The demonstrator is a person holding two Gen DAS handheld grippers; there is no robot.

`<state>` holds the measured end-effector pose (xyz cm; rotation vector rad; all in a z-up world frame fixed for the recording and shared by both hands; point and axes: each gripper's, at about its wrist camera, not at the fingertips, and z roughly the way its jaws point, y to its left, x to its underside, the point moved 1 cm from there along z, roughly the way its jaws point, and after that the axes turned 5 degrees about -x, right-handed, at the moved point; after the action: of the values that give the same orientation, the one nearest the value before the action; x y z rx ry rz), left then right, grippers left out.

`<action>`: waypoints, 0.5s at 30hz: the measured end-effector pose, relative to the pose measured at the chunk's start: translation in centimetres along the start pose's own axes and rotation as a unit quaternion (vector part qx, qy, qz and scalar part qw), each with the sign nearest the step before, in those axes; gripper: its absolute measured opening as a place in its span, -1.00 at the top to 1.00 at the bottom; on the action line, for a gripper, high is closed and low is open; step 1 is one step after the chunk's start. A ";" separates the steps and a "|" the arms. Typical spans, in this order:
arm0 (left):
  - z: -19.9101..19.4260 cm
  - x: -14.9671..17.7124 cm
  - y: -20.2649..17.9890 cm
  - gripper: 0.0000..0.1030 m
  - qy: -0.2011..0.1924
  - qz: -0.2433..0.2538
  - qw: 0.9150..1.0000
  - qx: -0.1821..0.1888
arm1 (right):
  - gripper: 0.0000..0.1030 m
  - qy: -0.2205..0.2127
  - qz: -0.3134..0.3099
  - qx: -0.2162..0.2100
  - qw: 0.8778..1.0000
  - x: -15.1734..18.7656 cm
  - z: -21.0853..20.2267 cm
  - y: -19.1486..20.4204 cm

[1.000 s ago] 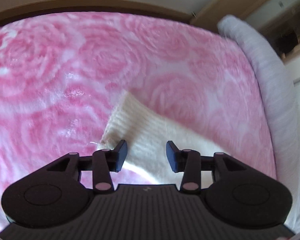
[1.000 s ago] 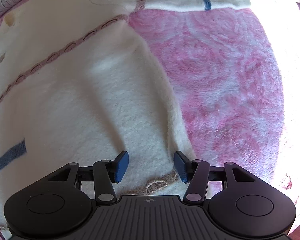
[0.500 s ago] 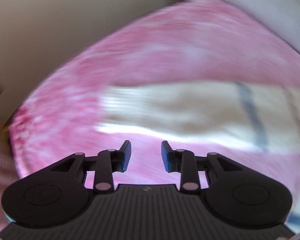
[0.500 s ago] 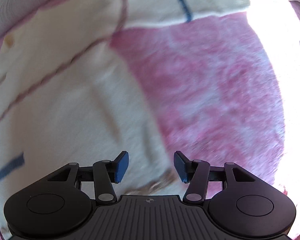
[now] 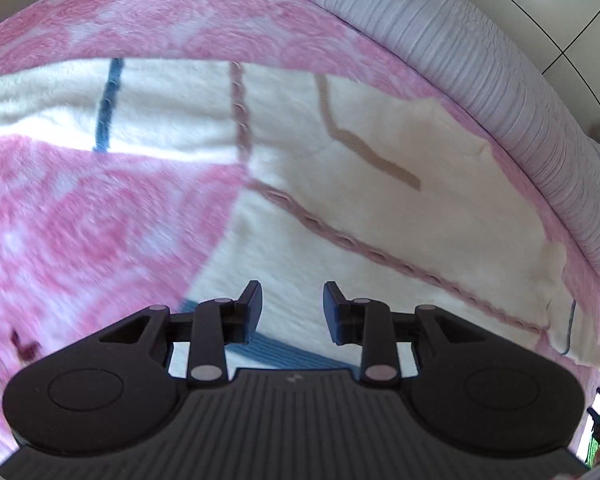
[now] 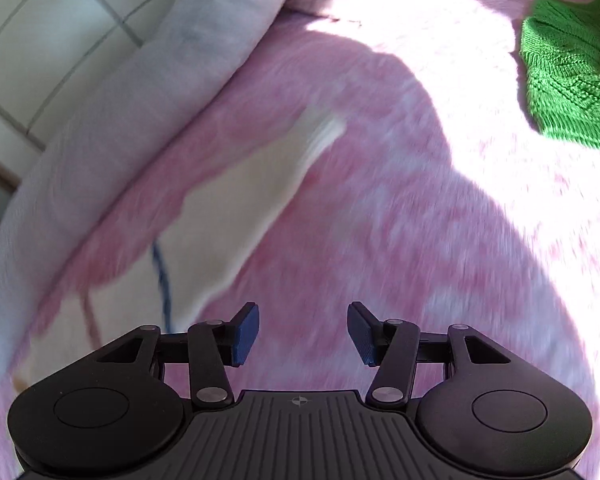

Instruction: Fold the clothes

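Note:
A cream knit sweater (image 5: 380,216) lies spread flat on a pink rose-patterned blanket (image 5: 80,232). It has pink seam lines, a tan neckline and a blue stripe across one sleeve (image 5: 108,100). My left gripper (image 5: 292,300) hovers over the sweater's body near a blue hem band, jaws apart and holding nothing. In the right wrist view the sweater's other sleeve (image 6: 252,184) stretches up to the left, ending in a ribbed cuff (image 6: 324,132). My right gripper (image 6: 304,320) is open above bare blanket, just right of that sleeve.
A long pale grey ribbed bolster (image 5: 480,68) runs along the bed's edge beyond the sweater, also shown as the bolster (image 6: 140,92) left of the sleeve. A green knit garment (image 6: 568,72) lies at the upper right in sunlight. Tiled floor (image 6: 40,40) shows beyond the bed.
Both hands swept sideways and rolled. The left view went from the sleeve cuff to the sweater's body, jaws slightly narrower. The right view went from the body to the other sleeve.

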<state>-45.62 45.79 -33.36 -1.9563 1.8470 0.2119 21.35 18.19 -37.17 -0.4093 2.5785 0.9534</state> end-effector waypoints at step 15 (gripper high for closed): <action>-0.9 1.8 -2.4 0.45 0.018 0.005 0.999 -0.031 | 0.93 -0.039 -0.038 -0.005 0.999 -7.4 5.6 -0.6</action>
<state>-43.28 43.85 -32.76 -2.0050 1.8944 0.2397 29.49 22.55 -38.37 -0.4594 2.4709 0.9389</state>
